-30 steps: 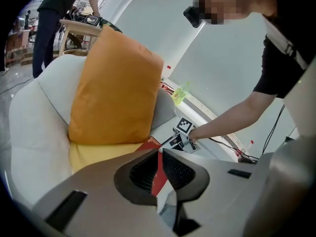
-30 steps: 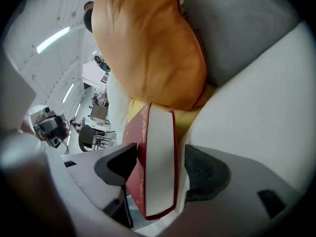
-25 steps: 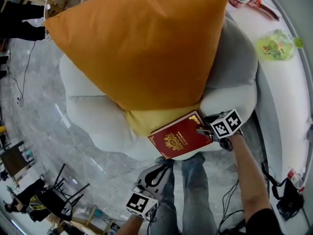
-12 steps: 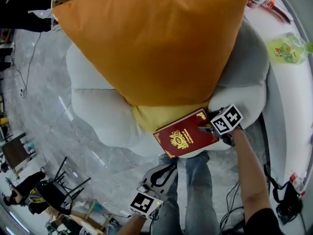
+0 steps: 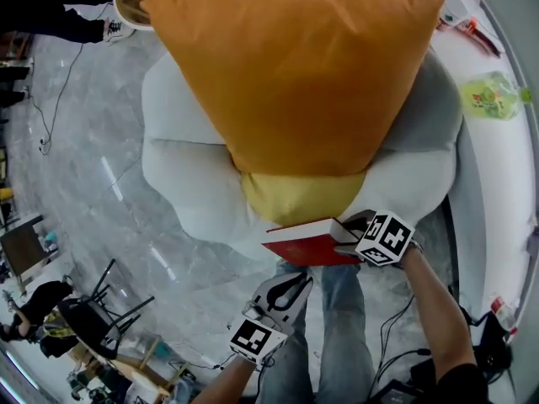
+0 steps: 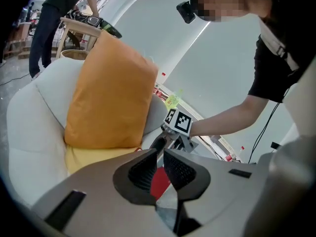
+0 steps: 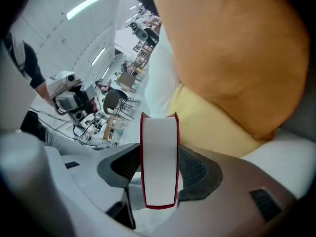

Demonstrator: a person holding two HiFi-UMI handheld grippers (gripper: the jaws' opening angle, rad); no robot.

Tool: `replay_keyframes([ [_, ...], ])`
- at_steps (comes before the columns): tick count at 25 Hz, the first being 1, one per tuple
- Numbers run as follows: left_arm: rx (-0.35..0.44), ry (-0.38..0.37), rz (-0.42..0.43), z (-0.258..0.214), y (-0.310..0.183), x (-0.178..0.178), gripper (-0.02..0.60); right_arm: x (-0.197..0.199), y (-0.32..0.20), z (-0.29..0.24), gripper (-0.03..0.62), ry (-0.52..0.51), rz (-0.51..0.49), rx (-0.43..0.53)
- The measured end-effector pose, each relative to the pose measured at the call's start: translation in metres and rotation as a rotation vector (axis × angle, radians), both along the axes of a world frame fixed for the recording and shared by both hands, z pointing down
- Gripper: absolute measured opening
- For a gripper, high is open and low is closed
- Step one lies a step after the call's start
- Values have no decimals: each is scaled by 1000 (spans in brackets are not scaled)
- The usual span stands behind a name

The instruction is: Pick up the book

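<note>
Right gripper (image 5: pixel 345 244) gripping red book (image 5: pixel 301 248) across covers, jaws just closing onto it, near yellow cushion (image 5: pixel 301 197) under orange cushion (image 5: pixel 299 74). Left gripper (image 6: pixel 159 168) hanging empty below, jaws standing narrowly apart.

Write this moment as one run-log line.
right gripper: jaws just closed further, gripping red book | left gripper: empty, slightly open

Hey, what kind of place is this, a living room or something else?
Likely a big open workspace or studio rather than a home: a white armchair with an orange cushion stands on a wide polished stone floor, with a cable trailing across it and black chairs nearby.
</note>
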State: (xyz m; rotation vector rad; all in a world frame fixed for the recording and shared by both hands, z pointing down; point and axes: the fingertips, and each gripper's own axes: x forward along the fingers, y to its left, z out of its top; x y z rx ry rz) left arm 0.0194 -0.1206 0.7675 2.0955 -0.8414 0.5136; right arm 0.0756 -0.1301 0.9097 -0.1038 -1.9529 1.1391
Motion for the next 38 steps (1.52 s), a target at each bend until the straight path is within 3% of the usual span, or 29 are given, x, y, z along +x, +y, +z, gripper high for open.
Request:
replay_keyframes([
  [4,23,11,-14,-9,1,-10,51,-47,50,-20,255,-52,-144,-35],
  [7,22,3,-37,-13,7,-27,51,-78,79,-31,346,-85,-198,-45],
  [11,28,-6,-83,-16,19,-61,51,-96,74,-44,351,-41,-143,118],
  [13,30,-14,-95,-15,31,-80,51,-95,70,-46,345,2,-64,151],
  [15,26,-11,-100,-17,41,-94,51,-95,71,-49,265,17,58,77],
  [17,27,-5,-95,-19,48,-100,51,-98,81,-49,264,13,104,-10],
  [19,41,1,-81,-20,51,-102,51,-108,90,-46,280,3,85,-11],
  [22,52,12,-69,-24,52,-105,51,-126,88,-51,324,-5,71,100],
  [25,59,10,-68,-31,53,-118,51,-132,81,-64,290,36,86,204],
  [29,63,10,-81,-38,53,-129,51,-133,93,-76,287,22,150,118],
  [35,66,0,-78,-33,53,-135,51,-132,100,-49,296,130,82,223],
  [38,59,2,-68,-33,56,-132,51,-136,105,-33,299,155,94,206],
])
